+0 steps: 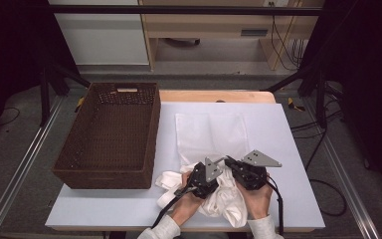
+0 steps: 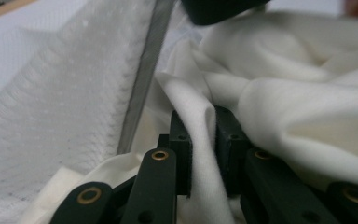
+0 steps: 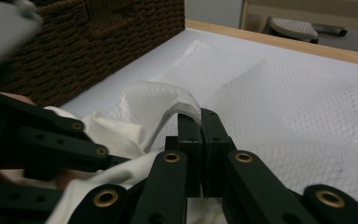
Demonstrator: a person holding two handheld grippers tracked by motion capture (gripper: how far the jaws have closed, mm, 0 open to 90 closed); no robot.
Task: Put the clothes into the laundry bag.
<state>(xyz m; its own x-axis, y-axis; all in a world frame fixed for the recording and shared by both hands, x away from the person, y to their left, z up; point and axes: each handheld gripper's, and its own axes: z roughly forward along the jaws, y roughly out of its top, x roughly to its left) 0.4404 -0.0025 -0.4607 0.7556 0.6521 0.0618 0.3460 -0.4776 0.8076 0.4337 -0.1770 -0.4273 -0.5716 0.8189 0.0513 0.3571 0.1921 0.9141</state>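
Your left gripper sits low at the near edge, your left hand wrapped under it, forearm coming in from the bottom. Its jaws are pinched on a fold of cloth, pads pressing both sides. Your right gripper is just beside it, nearly touching, tips pointing toward the left one, with your right hand cupping its body from below. Its jaws are closed tight on a mesh edge. Both wrists lie close together, sleeves just in view.
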